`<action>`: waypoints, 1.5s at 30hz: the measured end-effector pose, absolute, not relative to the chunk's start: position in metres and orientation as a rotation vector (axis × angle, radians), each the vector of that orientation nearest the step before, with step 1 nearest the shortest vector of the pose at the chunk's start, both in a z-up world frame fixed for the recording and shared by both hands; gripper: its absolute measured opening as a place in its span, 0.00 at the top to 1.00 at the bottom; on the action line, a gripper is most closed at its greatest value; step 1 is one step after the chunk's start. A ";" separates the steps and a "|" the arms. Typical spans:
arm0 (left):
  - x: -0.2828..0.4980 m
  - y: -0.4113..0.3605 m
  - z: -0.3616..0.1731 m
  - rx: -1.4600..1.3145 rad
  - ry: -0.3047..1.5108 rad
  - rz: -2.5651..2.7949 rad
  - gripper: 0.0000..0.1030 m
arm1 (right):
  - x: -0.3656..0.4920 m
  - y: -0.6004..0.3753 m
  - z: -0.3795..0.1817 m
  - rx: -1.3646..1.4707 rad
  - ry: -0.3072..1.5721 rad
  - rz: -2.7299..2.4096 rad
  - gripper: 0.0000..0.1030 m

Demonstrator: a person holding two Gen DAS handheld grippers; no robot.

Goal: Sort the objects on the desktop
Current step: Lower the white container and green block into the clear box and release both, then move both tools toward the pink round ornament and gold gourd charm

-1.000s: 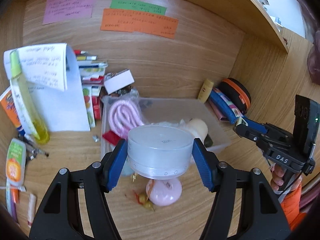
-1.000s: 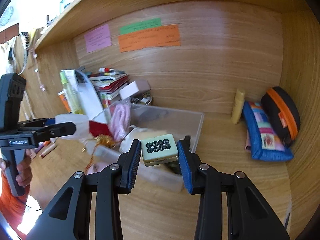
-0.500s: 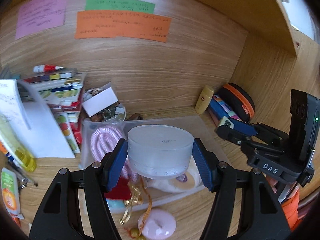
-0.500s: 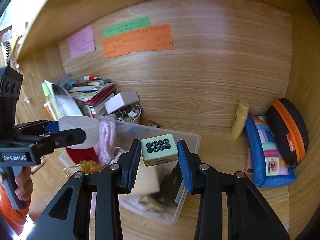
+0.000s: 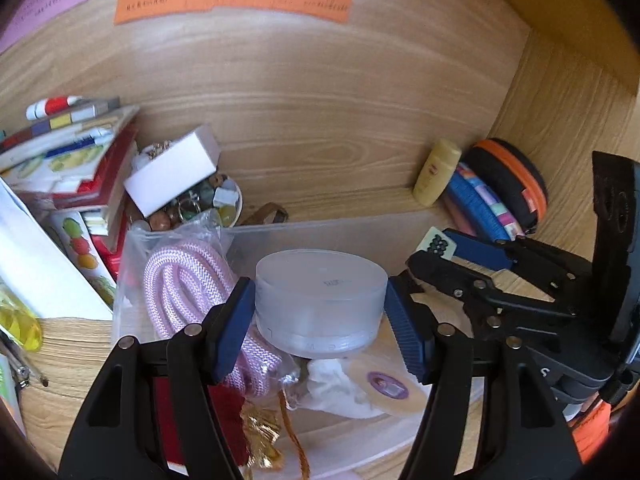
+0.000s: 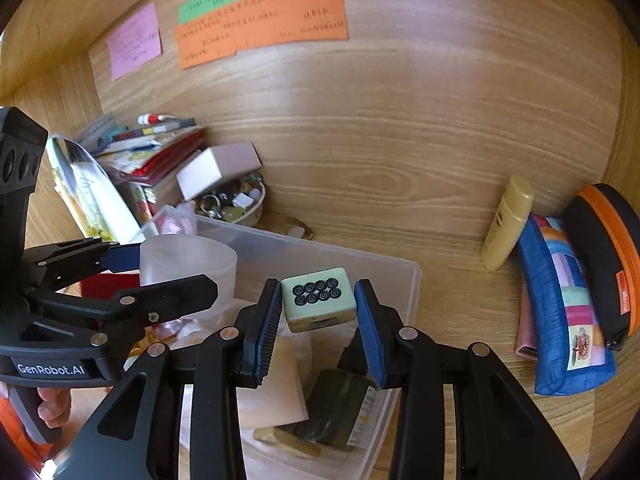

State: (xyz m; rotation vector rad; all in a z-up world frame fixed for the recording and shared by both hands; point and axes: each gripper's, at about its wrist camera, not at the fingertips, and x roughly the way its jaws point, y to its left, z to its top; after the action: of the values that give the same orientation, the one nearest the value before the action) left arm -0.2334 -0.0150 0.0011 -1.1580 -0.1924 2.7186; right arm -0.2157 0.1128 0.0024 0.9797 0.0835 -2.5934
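Observation:
My left gripper (image 5: pixel 320 316) is shut on a frosted white round container (image 5: pixel 320 300) and holds it above the clear plastic bin (image 5: pixel 328 232). The container also shows in the right wrist view (image 6: pixel 188 264). My right gripper (image 6: pixel 316 320) is shut on a pale green mahjong tile (image 6: pixel 318 304) with black circles, held above the same bin (image 6: pixel 404 280). That tile shows in the left wrist view (image 5: pixel 436 244). The bin holds a pink rope (image 5: pixel 188 288), a red item, gold ribbon, white paper and a dark green block (image 6: pixel 340 412).
A stack of books (image 5: pixel 68 160) and a bowl of trinkets under a white box (image 5: pixel 172 176) stand at the back left. A yellow bottle (image 6: pixel 506 220), a blue pouch (image 6: pixel 560 304) and a black and orange case (image 6: pixel 608 260) lean at the right wall. Coloured notes (image 6: pixel 260 20) hang on the back panel.
Both grippers have moved forward over the bin with their objects still held. The pink round item on the desk has dropped out of the left wrist view.

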 end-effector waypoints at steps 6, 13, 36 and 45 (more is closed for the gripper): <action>-0.241 -0.019 -0.011 -1.214 -0.211 2.703 0.37 | -0.223 0.114 -0.006 1.012 0.099 -2.596 0.67; -0.237 -0.017 -0.011 -1.219 -0.177 2.716 0.37 | -0.229 0.114 -0.014 1.038 0.122 -2.609 0.67; -0.209 -0.004 0.027 -1.096 -0.158 2.755 0.27 | -0.210 0.109 0.010 0.950 0.182 -2.641 0.39; -0.172 -0.014 0.047 -1.012 -0.106 2.827 0.21 | -0.175 0.114 0.031 0.852 0.222 -2.662 0.33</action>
State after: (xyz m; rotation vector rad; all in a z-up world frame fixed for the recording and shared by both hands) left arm -0.1718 -0.0145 0.0467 -1.0122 -0.1061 2.8275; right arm -0.1749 0.1137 0.0311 0.8519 0.2220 -2.6617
